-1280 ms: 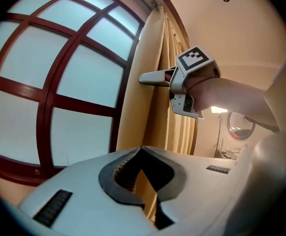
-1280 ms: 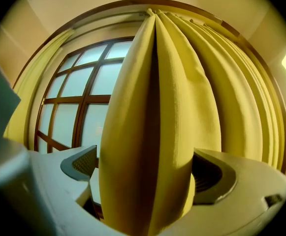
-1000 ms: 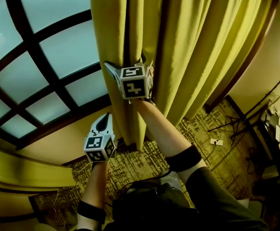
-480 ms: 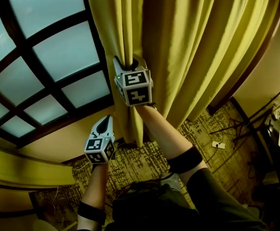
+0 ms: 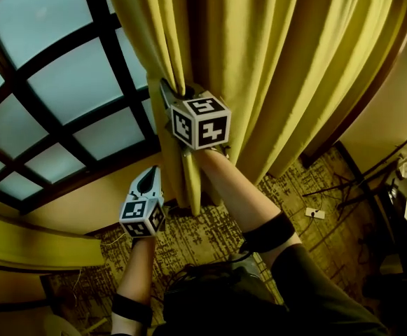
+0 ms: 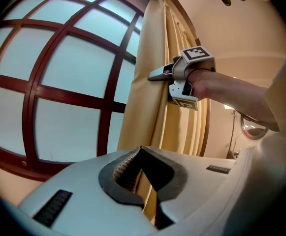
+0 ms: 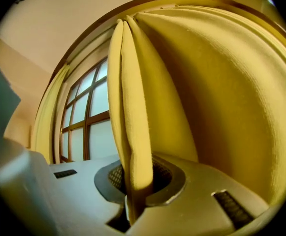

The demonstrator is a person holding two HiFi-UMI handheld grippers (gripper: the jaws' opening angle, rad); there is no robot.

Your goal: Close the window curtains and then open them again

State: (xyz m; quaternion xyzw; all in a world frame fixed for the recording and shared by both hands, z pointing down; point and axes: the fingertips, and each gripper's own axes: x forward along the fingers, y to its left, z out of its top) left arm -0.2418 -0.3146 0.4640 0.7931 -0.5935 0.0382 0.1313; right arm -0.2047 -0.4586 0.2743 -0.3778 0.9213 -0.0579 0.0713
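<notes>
The right yellow curtain (image 5: pixel 273 61) hangs gathered beside the dark-framed window (image 5: pixel 63 82). My right gripper (image 5: pixel 174 95) has just been closing and is now shut on the curtain's leading edge. In the right gripper view a fold of curtain (image 7: pixel 133 112) runs down between the pads of the right gripper (image 7: pixel 133 193). My left gripper (image 5: pixel 147 182) hangs lower, below the window, shut on nothing and apart from the cloth. In the left gripper view the left gripper (image 6: pixel 143 191) points at the curtain (image 6: pixel 150 107) and at the right gripper (image 6: pixel 157 75).
The left curtain (image 5: pixel 35 247) is bunched at the lower left, also seen as the left curtain (image 7: pixel 47 117). Patterned carpet (image 5: pixel 210 236) lies below. Thin stands (image 5: pixel 357 180) and a small white socket block (image 5: pixel 314 213) sit on the floor at the right.
The right gripper's jaws closed on the curtain's edge. That edge now sits further left across the window panes. The left gripper stays low, nearly where it was in the picture.
</notes>
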